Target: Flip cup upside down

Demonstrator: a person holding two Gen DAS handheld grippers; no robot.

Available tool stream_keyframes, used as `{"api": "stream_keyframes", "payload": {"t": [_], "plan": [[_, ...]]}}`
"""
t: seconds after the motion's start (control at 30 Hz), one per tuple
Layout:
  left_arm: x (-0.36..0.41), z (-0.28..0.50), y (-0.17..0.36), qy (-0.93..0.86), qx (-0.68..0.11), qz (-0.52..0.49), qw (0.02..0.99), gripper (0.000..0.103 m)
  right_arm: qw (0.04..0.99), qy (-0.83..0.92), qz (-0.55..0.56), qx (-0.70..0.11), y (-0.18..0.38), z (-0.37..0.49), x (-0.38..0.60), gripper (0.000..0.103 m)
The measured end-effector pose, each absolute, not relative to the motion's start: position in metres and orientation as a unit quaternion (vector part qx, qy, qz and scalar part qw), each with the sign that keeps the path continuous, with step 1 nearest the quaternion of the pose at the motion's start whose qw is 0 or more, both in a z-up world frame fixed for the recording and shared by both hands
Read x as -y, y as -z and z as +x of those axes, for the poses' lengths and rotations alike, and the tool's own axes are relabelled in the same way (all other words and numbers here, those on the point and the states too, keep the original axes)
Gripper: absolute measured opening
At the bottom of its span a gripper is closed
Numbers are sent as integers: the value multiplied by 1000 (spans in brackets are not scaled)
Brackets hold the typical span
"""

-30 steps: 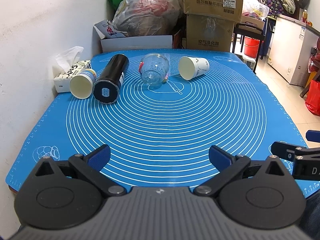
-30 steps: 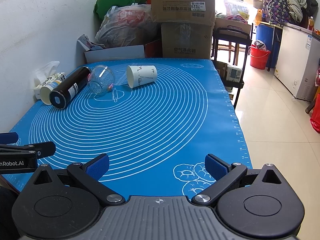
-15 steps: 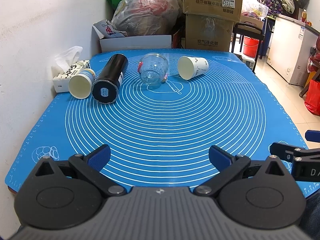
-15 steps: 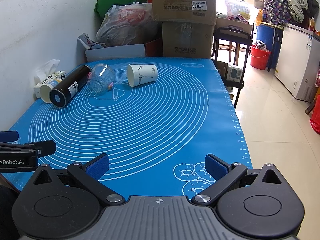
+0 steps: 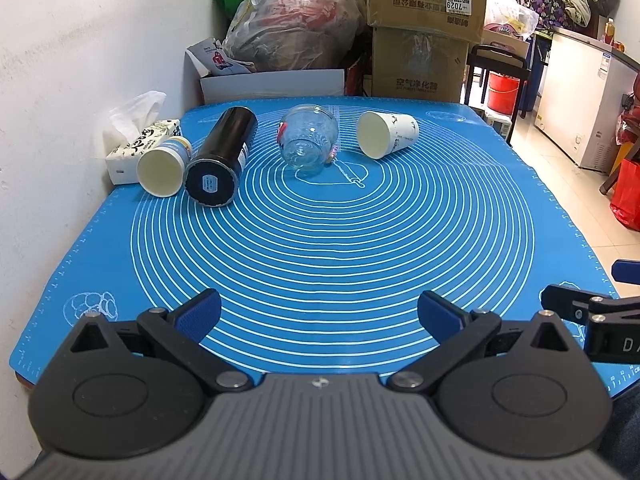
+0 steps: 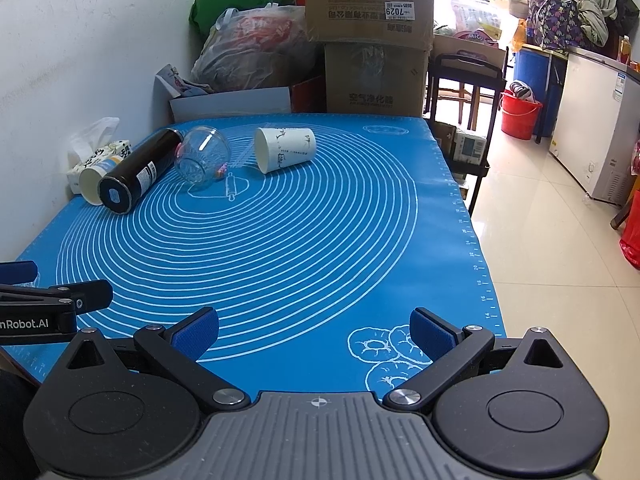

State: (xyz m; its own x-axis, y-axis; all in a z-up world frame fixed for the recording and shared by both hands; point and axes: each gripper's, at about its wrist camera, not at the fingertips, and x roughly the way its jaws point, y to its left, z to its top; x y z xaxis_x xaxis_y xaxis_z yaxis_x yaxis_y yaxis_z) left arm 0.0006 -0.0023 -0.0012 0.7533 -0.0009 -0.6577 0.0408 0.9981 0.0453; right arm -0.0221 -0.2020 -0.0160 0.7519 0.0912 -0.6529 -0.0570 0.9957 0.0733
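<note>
Several cups lie on their sides at the far end of the blue mat (image 5: 320, 248): a white paper cup (image 5: 386, 134) (image 6: 285, 149), a clear plastic cup (image 5: 308, 142) (image 6: 202, 158), a black tumbler (image 5: 222, 156) (image 6: 136, 176) and a small paper cup (image 5: 164, 166) (image 6: 94, 178) by the wall. My left gripper (image 5: 319, 316) is open and empty above the near edge of the mat. My right gripper (image 6: 314, 330) is open and empty, near the mat's front right corner. Each gripper shows at the edge of the other's view.
A tissue box (image 5: 140, 142) sits against the white wall at the far left. Cardboard boxes (image 5: 424, 32) and bags (image 5: 296, 28) are stacked behind the table. The table's right edge drops to a tiled floor (image 6: 560, 240).
Both grippers have barely drifted; the view is almost the same. The cups have not moved.
</note>
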Motion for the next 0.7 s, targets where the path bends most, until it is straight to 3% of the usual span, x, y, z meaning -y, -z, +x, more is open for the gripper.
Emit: {"api": "stream_keyframes", "payload": {"t": [0.7], "plan": [[4,10,1,6,-341,37,939,103,940,-32,25,-340,13,-14,205,103]]}}
